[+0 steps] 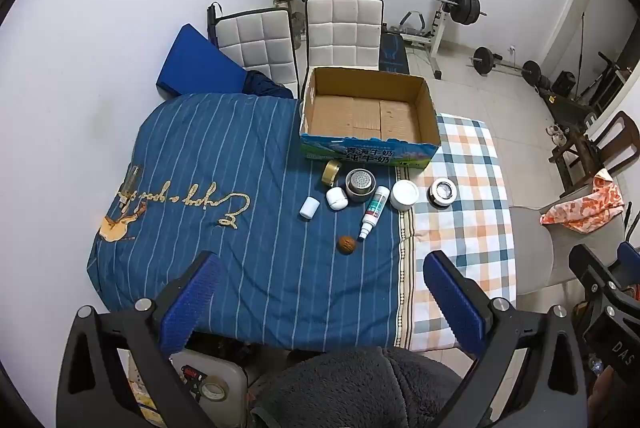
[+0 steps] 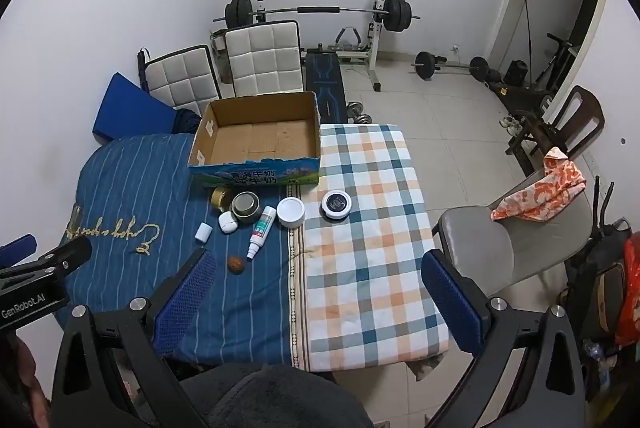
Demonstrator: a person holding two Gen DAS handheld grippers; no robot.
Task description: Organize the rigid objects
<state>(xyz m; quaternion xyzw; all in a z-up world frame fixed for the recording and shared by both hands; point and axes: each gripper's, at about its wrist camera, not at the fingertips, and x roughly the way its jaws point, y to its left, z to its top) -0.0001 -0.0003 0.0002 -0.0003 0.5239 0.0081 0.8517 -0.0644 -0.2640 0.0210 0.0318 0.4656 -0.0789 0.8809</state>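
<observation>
Because the task is to put the small hard things in order, the whole scene is arranged around one container. The desk (image 1: 260,268), covered by a blue striped cloth and a checked cloth, carries everything. At its far side stands the box (image 1: 430,104), open on top and with nothing inside, so it seems to be the place where the things should go; nothing is sorted yet.

Just in front of the box the things lie in a loose row, near to each other, probably so that both hands can reach them without stretching. The white jar (image 1: 404,194) stands at the seam of the two cloths, and the black tin (image 1: 443,191) is alone on the checked cloth, to the right. The metal cup (image 1: 360,184) stands upright, touching or almost touching the tape roll (image 1: 331,172) behind it. The spray bottle (image 1: 374,206) lies on its side, with its nozzle toward the camera. The white case (image 1: 337,198) and the white cap (image 1: 309,207) are beside the cup. The walnut (image 1: 347,243) is the nearest one, a little apart.

The left gripper (image 1: 318,288) and the right gripper (image 2: 320,288) hover above the near edge, tilted down, jaws wide apart and holding nothing, ready to choose a first thing.
</observation>
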